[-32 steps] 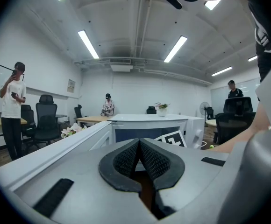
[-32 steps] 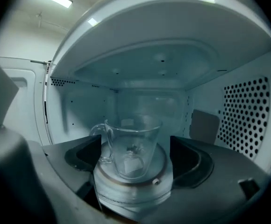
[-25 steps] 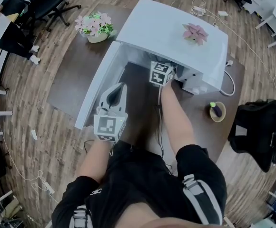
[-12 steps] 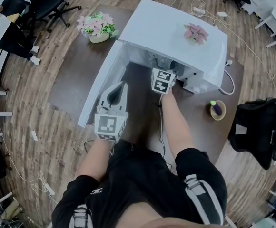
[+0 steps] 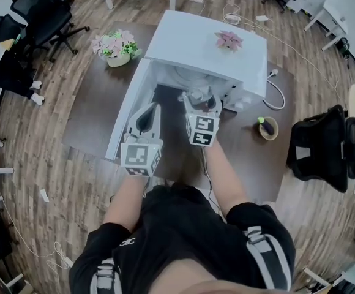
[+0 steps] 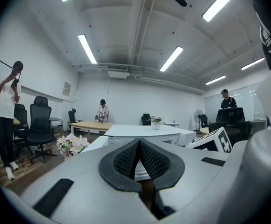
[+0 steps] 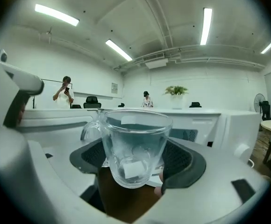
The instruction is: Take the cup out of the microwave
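Note:
The clear glass cup (image 7: 134,143) with a handle on its left sits upright between the black pads (image 7: 184,160) of my right gripper (image 7: 136,162), which is shut on it; its jaws have just been closing on the cup. In the head view the right gripper (image 5: 200,105) holds the cup (image 5: 196,95) just in front of the white microwave's (image 5: 196,41) open cavity. The microwave door (image 5: 125,112) hangs open to the left. My left gripper (image 5: 148,112) hovers beside that door, its pads (image 6: 126,160) pressed together with nothing between them.
A pot of pink flowers (image 5: 113,46) stands on the brown table (image 5: 89,112) left of the microwave. A small pink plant (image 5: 228,40) sits on the microwave's top. A small bowl (image 5: 266,127) and a cable (image 5: 281,97) lie to the right; a black chair (image 5: 321,146) stands beyond.
My right gripper has drawn back out of the microwave cavity toward the person, bringing the cup along. The left gripper has stayed beside the door, slightly higher.

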`<state>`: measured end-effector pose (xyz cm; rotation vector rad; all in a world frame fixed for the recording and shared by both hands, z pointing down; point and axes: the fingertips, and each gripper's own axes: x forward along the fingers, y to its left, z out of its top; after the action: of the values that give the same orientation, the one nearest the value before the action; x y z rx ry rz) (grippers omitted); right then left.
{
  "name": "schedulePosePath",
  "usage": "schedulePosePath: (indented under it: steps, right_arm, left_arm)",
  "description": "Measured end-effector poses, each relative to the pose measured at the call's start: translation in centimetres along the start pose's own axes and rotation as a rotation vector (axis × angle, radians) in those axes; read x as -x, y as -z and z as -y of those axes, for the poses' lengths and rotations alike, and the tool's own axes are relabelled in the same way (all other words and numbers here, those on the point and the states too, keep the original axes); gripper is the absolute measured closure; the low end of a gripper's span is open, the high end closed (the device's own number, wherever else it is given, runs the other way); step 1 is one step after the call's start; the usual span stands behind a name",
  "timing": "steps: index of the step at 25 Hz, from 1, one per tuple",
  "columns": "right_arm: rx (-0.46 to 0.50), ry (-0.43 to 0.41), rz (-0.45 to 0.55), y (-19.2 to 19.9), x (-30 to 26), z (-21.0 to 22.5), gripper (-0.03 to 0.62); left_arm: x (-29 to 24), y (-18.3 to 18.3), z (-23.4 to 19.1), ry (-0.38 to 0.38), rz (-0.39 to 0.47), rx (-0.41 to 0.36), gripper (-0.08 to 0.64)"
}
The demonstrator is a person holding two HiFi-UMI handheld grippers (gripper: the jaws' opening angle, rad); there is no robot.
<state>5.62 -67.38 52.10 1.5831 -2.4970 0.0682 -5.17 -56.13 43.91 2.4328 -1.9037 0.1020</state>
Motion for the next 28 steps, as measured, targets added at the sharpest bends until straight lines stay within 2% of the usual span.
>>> schedulePosePath:
  steps: [6,11,17,28]
  right_arm:
    - [0.003,0.022,0.057,-5.8,6.5,-0.7,0.221]
    - [0.01,0.058,0.081,-8.4,10.1,-0.4,0.221]
    - [-0.005,0.084,0.087,-9.1,11.6,-0.1,0.221]
    - [-0.043,0.077,0.052,-8.4,11.8,0.3,0.221]
  left_arm:
    - [1.4,-2.4,1.2,0.057,0.038,-0.006,0.568]
    - [1.9,-4.0,2.6,0.111,0.07,-0.033,0.568]
    - [2.3,-4.9,3.5,0.145,0.085,-0.053,0.568]
    - [2.3,-4.7,3.2,0.134,0.064,-0.058,0.568]
